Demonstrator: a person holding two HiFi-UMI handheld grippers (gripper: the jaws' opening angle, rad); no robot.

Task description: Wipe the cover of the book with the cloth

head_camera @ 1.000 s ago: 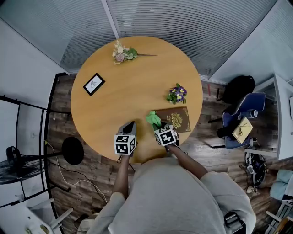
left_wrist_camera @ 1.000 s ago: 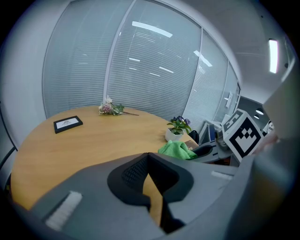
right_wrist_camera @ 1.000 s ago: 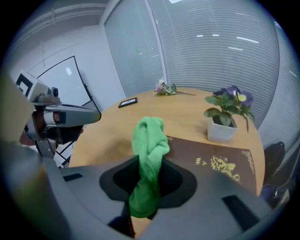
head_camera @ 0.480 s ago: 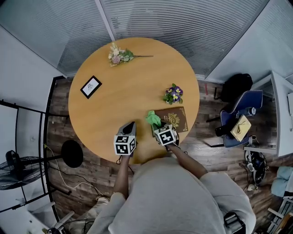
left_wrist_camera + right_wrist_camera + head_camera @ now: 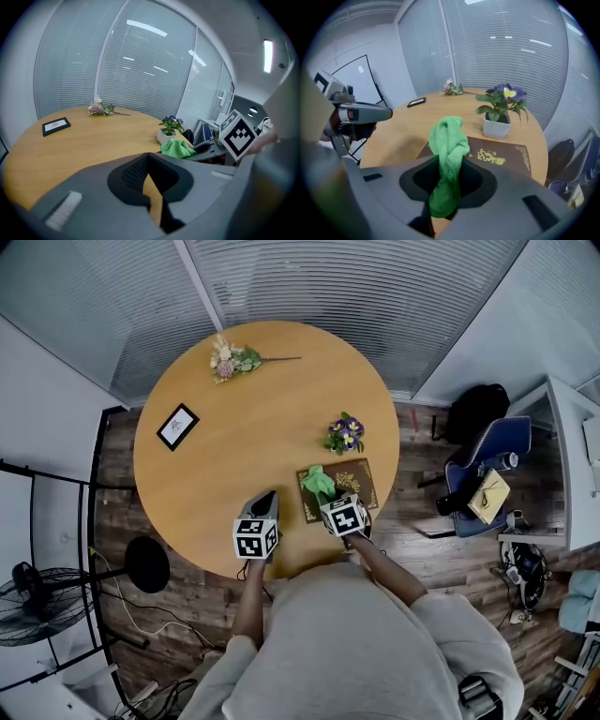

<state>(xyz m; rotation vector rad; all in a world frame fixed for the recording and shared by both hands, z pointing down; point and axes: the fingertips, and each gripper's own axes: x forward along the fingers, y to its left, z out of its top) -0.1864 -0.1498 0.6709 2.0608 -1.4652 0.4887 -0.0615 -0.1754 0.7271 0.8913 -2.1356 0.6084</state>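
Observation:
A brown book [image 5: 354, 479] with a gold emblem lies near the table's near right edge, and also shows in the right gripper view [image 5: 501, 154]. My right gripper [image 5: 330, 497] is shut on a green cloth [image 5: 317, 480]. The bunched cloth [image 5: 447, 140] sticks up from between the jaws [image 5: 449, 161] and hangs over the book's left part. To the left of the book my left gripper [image 5: 269, 495] hovers over bare table, its jaws together with nothing between them [image 5: 149, 157]. The cloth [image 5: 177, 149] shows at the right of the left gripper view.
A small potted flower [image 5: 344, 434] stands just beyond the book. A dried bouquet [image 5: 230, 359] and a black picture frame [image 5: 177, 426] lie at the far left of the round wooden table [image 5: 244, 446]. A blue chair [image 5: 487, 460] stands to the right.
The right gripper has carried the cloth from the book's left edge to over the book's left part. The head view has shifted. The left gripper holds its place.

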